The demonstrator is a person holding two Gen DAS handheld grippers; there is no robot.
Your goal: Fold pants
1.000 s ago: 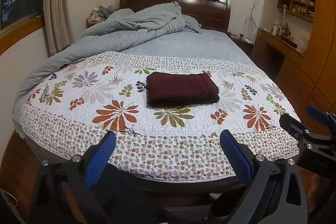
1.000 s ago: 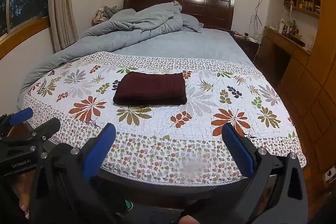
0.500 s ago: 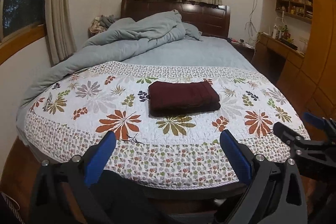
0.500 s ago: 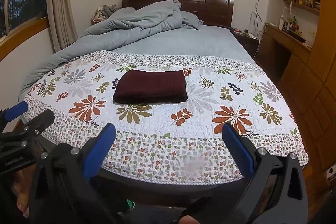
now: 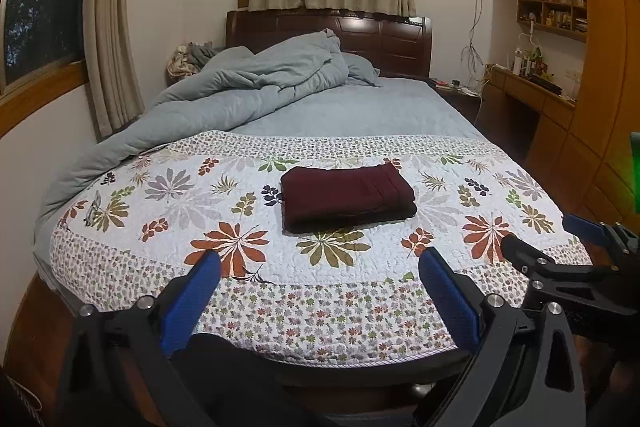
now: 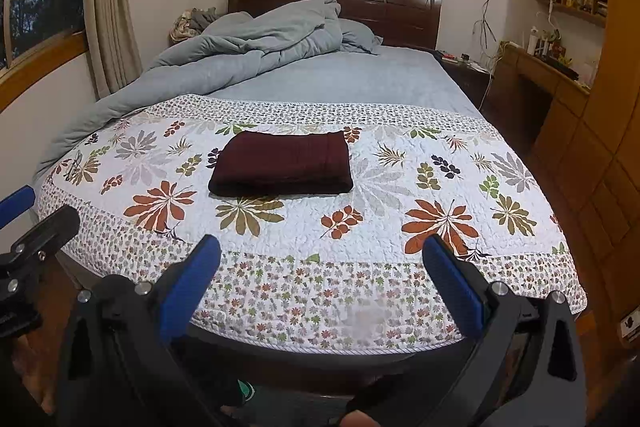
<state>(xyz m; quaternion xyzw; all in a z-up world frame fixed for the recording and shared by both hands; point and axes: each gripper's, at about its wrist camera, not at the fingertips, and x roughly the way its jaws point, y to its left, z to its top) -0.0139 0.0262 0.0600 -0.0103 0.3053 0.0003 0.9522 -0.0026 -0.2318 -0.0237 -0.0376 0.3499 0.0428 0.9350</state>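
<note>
My left gripper (image 5: 320, 273) is spread wide with nothing between its blue pads (image 5: 448, 301), held off the foot of the bed. My right gripper (image 6: 322, 259) is just as wide and bare. Well ahead of both, the folded maroon pants (image 6: 282, 163) lie flat on the floral quilt (image 6: 380, 195), short of the rumpled grey duvet (image 6: 248, 57).

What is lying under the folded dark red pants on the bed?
The folded pants lie on the floral quilt, which covers the near part of the bed. The quilt's pattern directly beneath them is hidden, and nothing else shows there.
</note>
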